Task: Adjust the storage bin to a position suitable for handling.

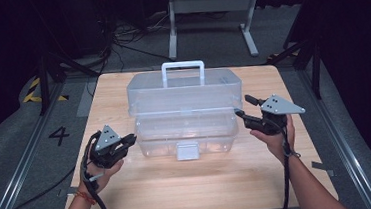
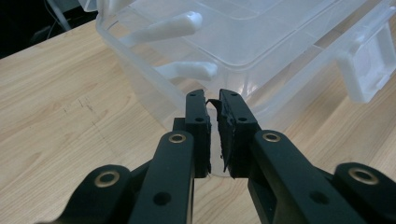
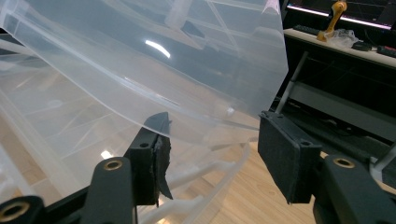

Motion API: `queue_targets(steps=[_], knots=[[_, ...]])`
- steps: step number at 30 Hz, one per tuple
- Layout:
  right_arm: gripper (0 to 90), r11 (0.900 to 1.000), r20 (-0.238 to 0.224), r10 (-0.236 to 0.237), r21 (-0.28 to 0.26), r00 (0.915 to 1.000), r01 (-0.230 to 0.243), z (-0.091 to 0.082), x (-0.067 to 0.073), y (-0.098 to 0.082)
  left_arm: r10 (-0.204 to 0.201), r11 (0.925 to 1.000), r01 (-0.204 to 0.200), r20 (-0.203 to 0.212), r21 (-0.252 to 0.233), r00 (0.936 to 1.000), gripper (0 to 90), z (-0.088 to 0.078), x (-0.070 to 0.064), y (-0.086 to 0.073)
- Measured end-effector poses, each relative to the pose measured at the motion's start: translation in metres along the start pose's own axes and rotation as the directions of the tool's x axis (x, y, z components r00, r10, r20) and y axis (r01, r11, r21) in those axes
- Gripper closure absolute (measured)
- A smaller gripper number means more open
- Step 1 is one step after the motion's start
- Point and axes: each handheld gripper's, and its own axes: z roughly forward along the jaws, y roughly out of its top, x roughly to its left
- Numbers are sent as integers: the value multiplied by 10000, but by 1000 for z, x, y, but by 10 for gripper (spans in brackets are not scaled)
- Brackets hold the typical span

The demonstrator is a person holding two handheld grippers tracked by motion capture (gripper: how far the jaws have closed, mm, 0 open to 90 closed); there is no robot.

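Clear plastic box (image 1: 184,114) sits mid worktop (image 1: 130,189), white handle (image 1: 183,67) up, white latch (image 1: 186,151) at front. Left claw (image 1: 131,139) at box's left corner, jaws nearly shut w/ a thin edge of the box between them. Right claw (image 1: 241,107) at box's right end, jaws apart around the clear wall. Light wood worktop, grey floor w/ cables, dark room.

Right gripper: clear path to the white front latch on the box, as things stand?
Probably yes. The right gripper sits at the clear box's right end, jaws open around its wall. The latch faces bare table, so nothing blocks a sweep around the front corner.
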Motion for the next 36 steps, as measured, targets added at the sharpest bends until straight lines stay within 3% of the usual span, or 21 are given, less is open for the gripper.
queue_targets(steps=[11, 16, 27, 29, 31, 36], knots=[[568, 9988, 80, -410, -268, 9991, 412, 5, -3, 16, -8, 10000, 8, -3, -24, 10000, 814, 0, 1, 3], [596, 9990, -220, -37, -436, 9998, 27, 8, -9, 20, -5, 10000, 5, -11, -22, 10000, 814, 0, 1, 5], [629, 9981, 275, -339, -511, 9990, 353, 10, -10, 29, 39, 10000, -39, -5, -5, 10000, 806, 0, 2, 5], [636, 9980, 285, -300, -544, 9991, 316, 11, -12, 31, 38, 10000, -38, -17, -20, 10000, 798, 0, 2, 5], [646, 9976, 119, 33, -695, 9999, -25, 11, -15, 33, 93, 10000, -93, -40, 2, 9999, 798, 0, 2, 5], [660, 9969, 368, -64, -786, 9993, 93, 14, -17, 37, 113, 9999, -113, 18, -24, 9999, 792, 0, 2, 7]])
